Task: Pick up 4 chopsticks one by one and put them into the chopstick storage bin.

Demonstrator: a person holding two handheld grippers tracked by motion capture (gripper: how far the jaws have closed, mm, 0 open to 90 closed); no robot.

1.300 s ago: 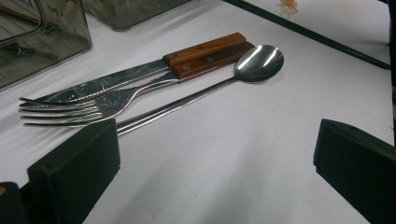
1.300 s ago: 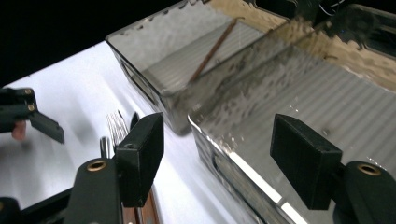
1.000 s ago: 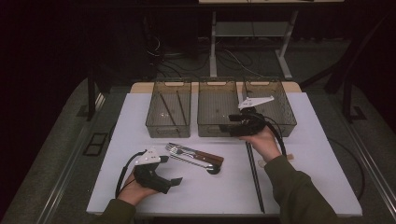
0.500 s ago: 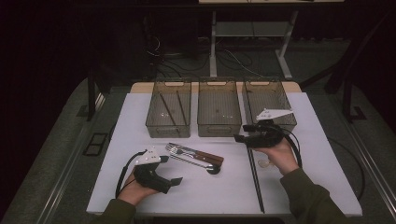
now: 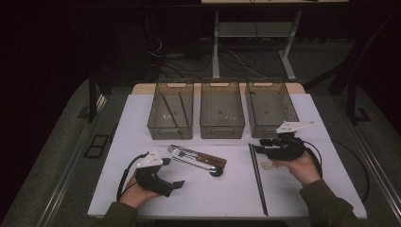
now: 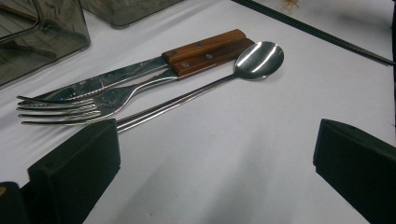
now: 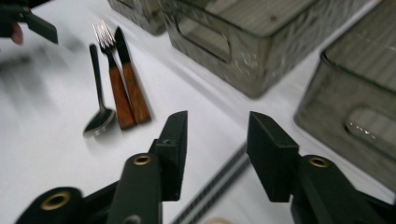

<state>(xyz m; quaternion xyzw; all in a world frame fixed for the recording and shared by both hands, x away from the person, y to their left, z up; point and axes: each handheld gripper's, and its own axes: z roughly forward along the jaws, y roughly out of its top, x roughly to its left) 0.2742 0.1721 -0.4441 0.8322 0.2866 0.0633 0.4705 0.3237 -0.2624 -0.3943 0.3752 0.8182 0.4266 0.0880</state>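
Note:
A fork (image 5: 182, 152), a wooden-handled knife (image 5: 203, 159) and a spoon (image 5: 216, 171) lie together mid-table; the same fork (image 6: 70, 105), knife (image 6: 201, 46) and spoon (image 6: 259, 58) show in the left gripper view. My left gripper (image 5: 174, 172) rests on the table just left of them, its jaws wide open (image 6: 215, 140) and empty. My right gripper (image 5: 257, 145) hovers low at the right, pointing left over the far end of a long black stick (image 5: 257, 177). Its jaws (image 7: 217, 126) have just been closing but stand apart with nothing between them; the stick (image 7: 219, 182) lies below.
Three clear bins stand in a row at the back: left bin (image 5: 171, 128) with thin sticks in it, middle bin (image 5: 222, 130), right bin (image 5: 272, 127). A small pale round thing (image 5: 267, 165) lies under my right hand. The table's front edge is near both forearms.
My right gripper has come from the front of the right bin towards the front right and lower, and its jaws have narrowed. The left gripper and the cutlery have stayed put.

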